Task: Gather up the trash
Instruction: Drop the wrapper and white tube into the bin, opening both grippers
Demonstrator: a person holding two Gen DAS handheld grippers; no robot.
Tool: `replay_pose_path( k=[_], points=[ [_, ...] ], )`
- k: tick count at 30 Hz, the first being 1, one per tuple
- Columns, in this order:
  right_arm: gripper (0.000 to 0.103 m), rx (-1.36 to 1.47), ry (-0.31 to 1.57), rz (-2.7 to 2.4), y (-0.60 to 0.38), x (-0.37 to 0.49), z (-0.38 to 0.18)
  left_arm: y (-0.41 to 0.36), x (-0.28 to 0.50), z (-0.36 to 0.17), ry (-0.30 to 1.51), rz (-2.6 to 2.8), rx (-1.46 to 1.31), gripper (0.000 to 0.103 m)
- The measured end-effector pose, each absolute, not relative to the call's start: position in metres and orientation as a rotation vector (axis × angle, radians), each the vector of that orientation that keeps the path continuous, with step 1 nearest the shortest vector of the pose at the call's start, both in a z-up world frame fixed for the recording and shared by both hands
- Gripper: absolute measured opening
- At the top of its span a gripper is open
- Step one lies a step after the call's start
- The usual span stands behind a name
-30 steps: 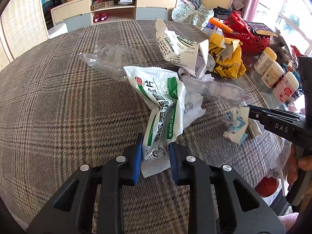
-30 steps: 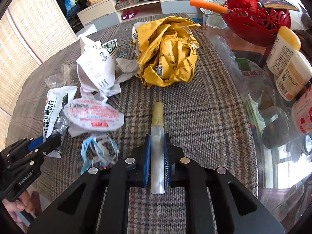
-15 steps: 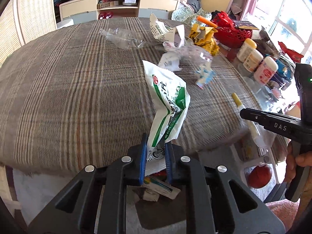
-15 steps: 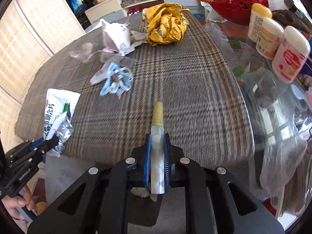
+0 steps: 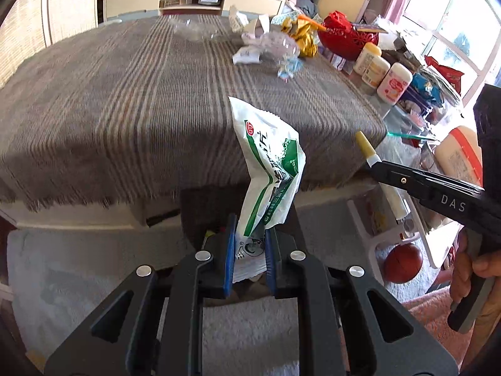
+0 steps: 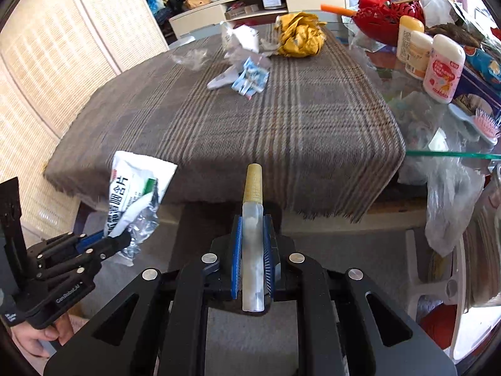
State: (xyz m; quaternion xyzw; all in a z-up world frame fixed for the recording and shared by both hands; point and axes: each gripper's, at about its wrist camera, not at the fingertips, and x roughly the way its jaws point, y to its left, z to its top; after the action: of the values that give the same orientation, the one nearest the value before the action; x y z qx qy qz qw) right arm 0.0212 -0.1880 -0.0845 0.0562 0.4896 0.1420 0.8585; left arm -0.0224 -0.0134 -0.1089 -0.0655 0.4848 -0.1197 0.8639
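Down the left wrist view, the left claw [image 5: 249, 258] is clamped on the lower end of a white-and-green sachet [image 5: 269, 169], whose crumpled body stands up from the blue pads [image 5: 230, 250] in front of the near edge of the worktop [image 5: 125, 100]. The claw itself is off the worktop, over a pale carpet [image 5: 94, 269]. At the right of this view the right claw [image 5: 372, 164] reaches in from the side, closed on a slim tube with a yellow cap [image 5: 364, 147], and a hand [image 5: 472, 269] grips its handle. Farther back on the plaid cloth lie crumpled white paper [image 5: 247, 56], a small blue-and-white wrapper [image 5: 289, 67] and a yellow crumpled bag [image 5: 303, 36]; a red basket [image 5: 347, 36] and several bottles [image 5: 393, 83] stand along the right side.

Along the right wrist view, the right claw [image 6: 253, 250] is shut on the translucent tube [image 6: 253, 241], which lies lengthwise between the pads with its yellow cap pointing toward the worktop edge [image 6: 281, 200]. At the lower left the left claw [image 6: 117, 239] holds the sachet [image 6: 131, 188] in the air just off the worktop's corner, a hand [image 6: 31, 340] below it. The remaining trash sits well apart at the far end of the cloth: the blue-and-white wrapper [image 6: 250, 78], the white paper [image 6: 241, 39] and the yellow bag [image 6: 299, 39]. A pink hairbrush [image 6: 483, 125] lies on the glass at the right.
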Motion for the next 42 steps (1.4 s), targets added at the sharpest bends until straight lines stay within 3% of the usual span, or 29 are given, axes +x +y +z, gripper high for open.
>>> replay_pose_path(
  k=[18, 22, 23, 25, 26, 28, 29, 32, 34, 42],
  points=[
    [0.015, 0.150, 1.156, 0.328, -0.160, 0.019, -0.160, -0.015, -0.030, -0.191, 1.133, -0.216, -0.158, 0.015],
    [0.018, 0.155, 1.155, 0.356, -0.152, 0.024, -0.161, -0.012, -0.026, -0.197, 1.148, -0.214, -0.178, 0.023],
    [0.022, 0.154, 1.155, 0.357, -0.151, 0.025, -0.161, -0.011, -0.025, -0.197, 1.148, -0.210, -0.183, 0.031],
    [0.048, 0.158, 1.147, 0.353, -0.150, 0.026, -0.160, -0.008, -0.023, -0.197, 1.148, -0.193, -0.191, 0.046],
    [0.069, 0.165, 1.137, 0.344, -0.151, 0.027, -0.159, -0.006, -0.023, -0.196, 1.146, -0.188, -0.193, 0.050],
    [0.072, 0.176, 1.116, 0.325, -0.154, 0.026, -0.156, -0.003, -0.023, -0.193, 1.141, -0.177, -0.188, 0.059],
    [0.074, 0.175, 1.114, 0.320, -0.156, 0.027, -0.155, -0.002, -0.023, -0.191, 1.136, -0.170, -0.182, 0.071],
    [0.095, 0.161, 1.105, 0.298, -0.160, 0.027, -0.151, 0.002, -0.025, -0.183, 1.123, -0.158, -0.173, 0.093],
    [0.100, 0.149, 1.094, 0.284, -0.165, 0.025, -0.148, 0.003, -0.027, -0.176, 1.109, -0.161, -0.167, 0.095],
    [0.100, 0.036, 1.034, 0.214, -0.173, 0.024, -0.107, -0.001, -0.025, -0.135, 1.020, -0.190, -0.140, 0.095]
  ],
)
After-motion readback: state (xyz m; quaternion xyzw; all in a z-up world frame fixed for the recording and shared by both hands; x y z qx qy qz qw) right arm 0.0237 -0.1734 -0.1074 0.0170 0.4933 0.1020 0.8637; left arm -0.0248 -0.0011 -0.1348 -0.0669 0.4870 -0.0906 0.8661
